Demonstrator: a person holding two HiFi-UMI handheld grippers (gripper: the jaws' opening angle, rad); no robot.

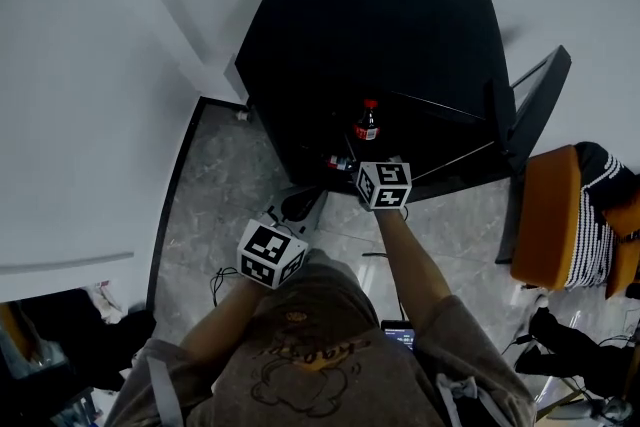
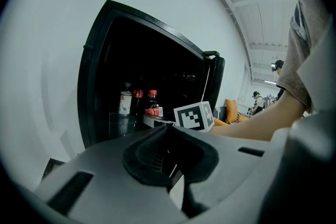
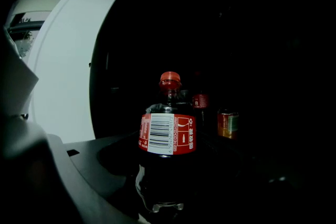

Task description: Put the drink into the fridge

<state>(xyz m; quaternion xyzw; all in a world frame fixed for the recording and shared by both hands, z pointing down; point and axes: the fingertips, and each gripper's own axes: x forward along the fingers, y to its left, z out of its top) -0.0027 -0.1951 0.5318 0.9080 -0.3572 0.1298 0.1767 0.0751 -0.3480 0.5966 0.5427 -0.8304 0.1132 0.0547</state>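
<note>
One black fridge [image 1: 380, 25], three bottles [image 2: 125, 102] [image 2: 138, 96] [image 2: 153, 106], one can [image 3: 227, 124], two tongs [image 1: 300, 207] [image 1: 364, 153], one orange chair [image 1: 545, 215].

the drink [image 3: 168, 134] stands upright in the fridge [image 1: 380, 25], between the jaws of the right gripper [image 3: 165, 191]; another bottle [image 3: 201, 101] and a can [image 3: 228, 124] stand behind it, rightward.

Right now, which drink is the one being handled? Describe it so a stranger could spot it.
Look into the open black fridge, just ahead of the right gripper. The cola bottle stands between its jaws: dark drink, red cap, red label with a white barcode, nearer than the bottles and can behind.
</note>
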